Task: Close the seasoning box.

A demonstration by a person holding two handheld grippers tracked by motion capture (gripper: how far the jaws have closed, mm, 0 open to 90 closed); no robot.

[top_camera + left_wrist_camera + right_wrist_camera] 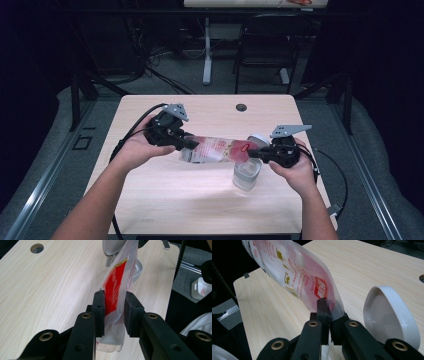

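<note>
A clear plastic pouch (215,149) with red print hangs level above the wooden table (165,190), stretched between both grippers. My left gripper (187,144) is shut on its left end; in the left gripper view the pads (99,307) pinch the red-and-white film (116,282). My right gripper (254,151) is shut on the right end, and the right gripper view has its jaws closed on a corner of the pouch (297,272). A clear container (246,175) stands on the table just below the right end. A white lid (258,137) lies behind it, close beside the jaws in the right gripper view (387,315).
A cable hole (241,107) sits near the table's far edge. Beyond the table stand a black chair (270,45) and a desk leg (207,55). Bare wood lies in front of and behind the pouch.
</note>
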